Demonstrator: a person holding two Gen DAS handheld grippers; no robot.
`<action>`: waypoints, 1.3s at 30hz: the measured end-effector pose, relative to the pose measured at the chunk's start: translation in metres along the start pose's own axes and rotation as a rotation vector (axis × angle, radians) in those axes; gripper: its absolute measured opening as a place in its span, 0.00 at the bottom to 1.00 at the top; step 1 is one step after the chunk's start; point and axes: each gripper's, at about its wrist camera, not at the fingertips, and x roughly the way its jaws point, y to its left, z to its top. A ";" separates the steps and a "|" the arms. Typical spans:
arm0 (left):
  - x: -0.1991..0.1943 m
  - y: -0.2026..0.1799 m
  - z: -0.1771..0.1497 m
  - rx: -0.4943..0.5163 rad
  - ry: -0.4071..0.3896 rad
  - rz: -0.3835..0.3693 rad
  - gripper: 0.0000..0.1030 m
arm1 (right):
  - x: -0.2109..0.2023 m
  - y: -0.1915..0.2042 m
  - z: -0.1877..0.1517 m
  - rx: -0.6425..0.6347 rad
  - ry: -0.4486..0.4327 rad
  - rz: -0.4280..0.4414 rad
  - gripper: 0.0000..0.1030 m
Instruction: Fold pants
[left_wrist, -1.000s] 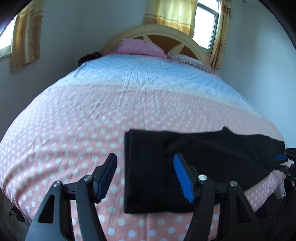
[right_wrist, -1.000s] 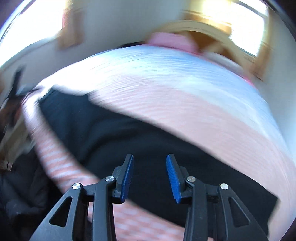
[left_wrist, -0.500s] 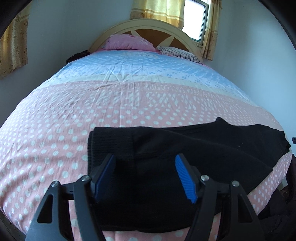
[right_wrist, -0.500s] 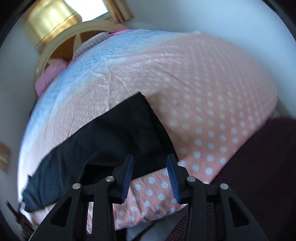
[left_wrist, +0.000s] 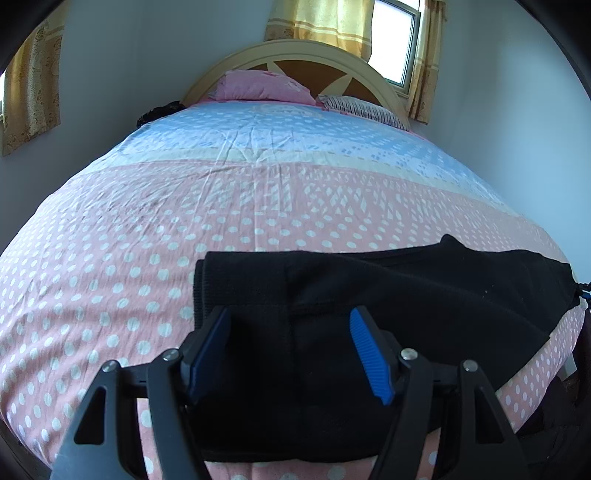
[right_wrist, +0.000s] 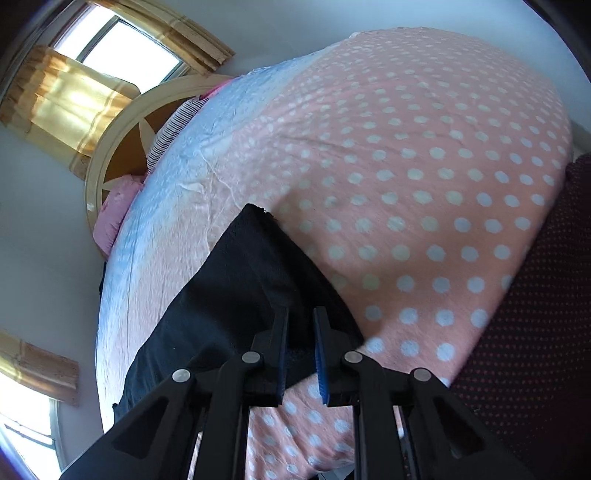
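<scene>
Surface: pink polka-dot bedsheet (left_wrist: 147, 258) under black folded pants (left_wrist: 406, 295).
Room: arched cream headboard (left_wrist: 295, 55) at 12 o'clock.
Left gripper (left_wrist: 290, 350): fingers spread.
Right gripper (right_wrist: 300, 350): nearly closed around the pants' edge.

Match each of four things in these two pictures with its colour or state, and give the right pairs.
Things:
1. pants
2. left tool
3. right tool
4. pillow

Colour or state:
A. pink, at the headboard
B. jaws wide open over the cloth
C. black, lying flat near the bed's edge
D. jaws nearly closed at the cloth's end

Pairs: 1-C, 2-B, 3-D, 4-A
</scene>
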 end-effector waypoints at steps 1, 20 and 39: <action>0.000 0.000 0.000 0.000 -0.001 -0.001 0.68 | 0.001 -0.004 0.000 0.006 0.000 -0.022 0.22; 0.000 0.001 -0.001 -0.003 0.000 0.001 0.68 | -0.002 -0.003 -0.012 0.062 -0.022 0.041 0.05; -0.001 0.002 -0.001 0.012 0.010 0.003 0.69 | -0.049 0.008 -0.012 -0.136 -0.184 -0.233 0.23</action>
